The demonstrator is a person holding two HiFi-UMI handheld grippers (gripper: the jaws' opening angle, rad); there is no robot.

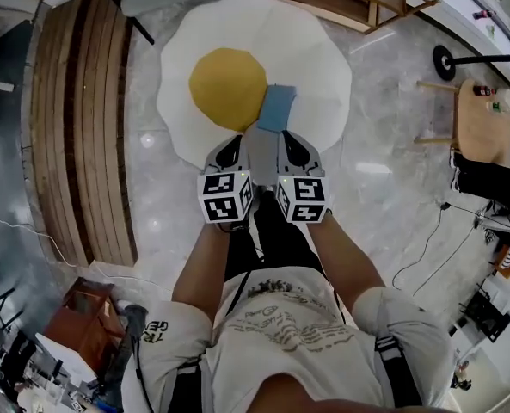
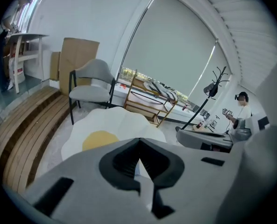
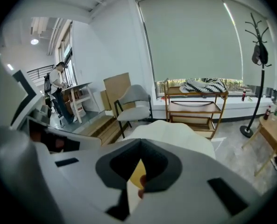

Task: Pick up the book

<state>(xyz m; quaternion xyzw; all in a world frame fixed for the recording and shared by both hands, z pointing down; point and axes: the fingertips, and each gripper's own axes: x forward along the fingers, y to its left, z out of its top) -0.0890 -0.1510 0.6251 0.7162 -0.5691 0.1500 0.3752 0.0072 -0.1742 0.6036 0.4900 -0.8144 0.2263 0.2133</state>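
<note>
A blue book (image 1: 278,107) lies flat on a white fried-egg rug (image 1: 315,67), just right of its yellow yolk (image 1: 227,87). My two grippers are held side by side above the rug's near edge, just short of the book. The left gripper (image 1: 235,143) has its jaws together with nothing between them, and so does the right gripper (image 1: 291,141). In the left gripper view the closed left gripper (image 2: 139,143) fills the lower half and hides the book. In the right gripper view the closed right gripper (image 3: 139,144) shows only a bit of yolk (image 3: 137,174) through its gap.
A grey chair (image 2: 94,85) and a low wooden shelf cart (image 2: 145,99) stand beyond the rug. A slatted wooden platform (image 1: 82,127) runs along the left. A small wooden table (image 1: 485,119) and a coat stand base (image 1: 445,62) are at the right. A person (image 2: 241,115) stands far off.
</note>
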